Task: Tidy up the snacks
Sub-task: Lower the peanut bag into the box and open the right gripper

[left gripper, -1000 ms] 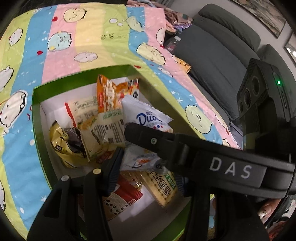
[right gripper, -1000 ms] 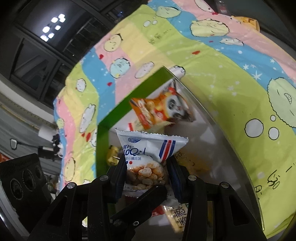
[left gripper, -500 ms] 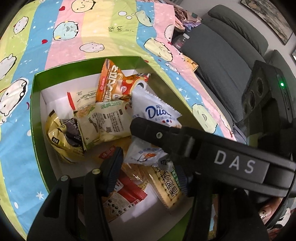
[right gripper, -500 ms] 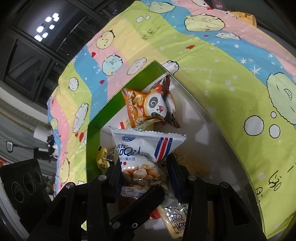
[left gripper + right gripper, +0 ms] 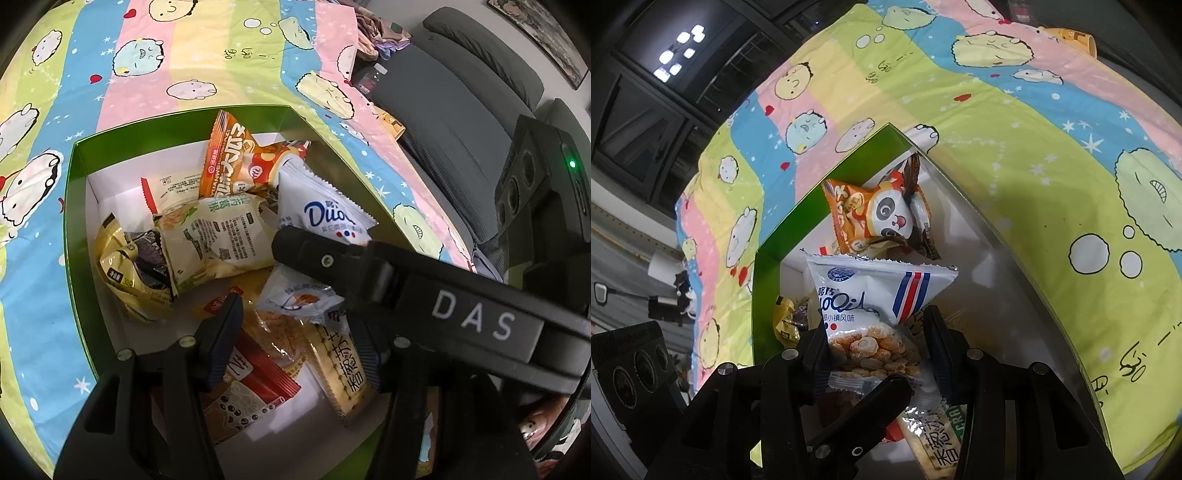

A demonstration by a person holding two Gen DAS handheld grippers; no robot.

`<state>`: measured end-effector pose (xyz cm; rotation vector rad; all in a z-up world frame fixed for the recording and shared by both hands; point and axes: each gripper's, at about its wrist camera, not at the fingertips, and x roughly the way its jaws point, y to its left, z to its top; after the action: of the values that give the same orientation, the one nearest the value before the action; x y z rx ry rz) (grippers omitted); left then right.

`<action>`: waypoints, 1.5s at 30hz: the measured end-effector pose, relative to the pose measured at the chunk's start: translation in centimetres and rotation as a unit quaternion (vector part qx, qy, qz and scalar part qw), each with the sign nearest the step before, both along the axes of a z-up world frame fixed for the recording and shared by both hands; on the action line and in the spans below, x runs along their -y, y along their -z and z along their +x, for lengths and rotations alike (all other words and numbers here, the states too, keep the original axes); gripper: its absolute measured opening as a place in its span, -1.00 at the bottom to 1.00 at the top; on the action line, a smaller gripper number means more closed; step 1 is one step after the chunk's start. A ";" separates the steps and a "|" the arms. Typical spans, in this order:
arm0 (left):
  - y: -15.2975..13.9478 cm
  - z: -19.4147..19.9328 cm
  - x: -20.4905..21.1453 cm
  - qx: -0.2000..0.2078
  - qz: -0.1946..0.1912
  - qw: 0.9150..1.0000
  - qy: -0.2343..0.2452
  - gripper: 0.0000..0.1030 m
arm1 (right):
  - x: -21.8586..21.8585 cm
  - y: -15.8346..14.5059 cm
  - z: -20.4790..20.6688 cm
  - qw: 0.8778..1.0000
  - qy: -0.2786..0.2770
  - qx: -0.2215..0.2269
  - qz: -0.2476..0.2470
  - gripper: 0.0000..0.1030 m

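Observation:
A green box (image 5: 75, 236) with a white floor holds several snack packets on the cartoon-print sheet. My left gripper (image 5: 295, 332) hangs open over the box's near part, above a red packet (image 5: 258, 373) and a cracker pack (image 5: 340, 365); nothing is between its fingers. My right gripper (image 5: 879, 343) has its fingers on both sides of a white Duoqi packet (image 5: 875, 299) that also shows in the left wrist view (image 5: 325, 218), over the box (image 5: 768, 295). An orange panda packet (image 5: 879, 218) lies at the box's far corner.
A grey sofa (image 5: 454, 99) stands to the right of the bed. A dark bottle (image 5: 369, 77) and a small yellow box (image 5: 391, 123) lie at the sheet's right edge. The striped sheet (image 5: 147, 66) spreads beyond the box.
Both grippers have drawn back and tilted a little, so more of the box shows. The white Duoqi packet stays in the right gripper, lower over the box.

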<state>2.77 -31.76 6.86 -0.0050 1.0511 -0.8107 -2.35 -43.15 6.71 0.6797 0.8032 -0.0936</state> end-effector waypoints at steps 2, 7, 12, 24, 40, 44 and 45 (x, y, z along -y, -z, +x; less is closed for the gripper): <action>0.0 0.0 0.1 -0.001 0.002 1.000 -0.001 0.19 | 0.0 0.0 0.0 1.000 0.001 0.000 0.000 -0.11; 0.3 0.0 0.5 0.001 0.023 1.000 -0.007 0.20 | 0.1 0.0 -0.1 1.000 0.008 -0.006 -0.007 -0.11; 0.4 -0.1 0.5 0.004 0.030 0.999 -0.011 0.16 | -0.3 -0.2 -0.1 0.999 0.008 -0.013 -0.029 -0.11; -0.2 -0.4 0.6 0.013 0.034 0.999 -0.027 0.16 | -0.7 -0.6 -0.2 0.999 0.003 -0.015 -0.045 -0.02; -2.1 -1.4 -0.3 0.059 0.052 0.996 -0.036 0.44 | -0.9 -1.7 -1.3 0.998 0.017 -0.006 -0.066 0.21; -2.7 -1.8 -0.5 0.055 0.050 0.996 -0.040 0.55 | -0.8 -2.2 -1.8 0.998 0.021 0.003 -0.067 0.24; -2.8 -2.0 -0.7 0.053 0.048 0.997 -0.038 0.63 | -0.8 -2.5 -2.0 0.997 0.021 0.007 -0.069 0.33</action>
<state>0.81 -31.10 9.71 0.0780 0.9819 -0.6847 -4.33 -42.38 9.17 0.5650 0.7618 -0.1802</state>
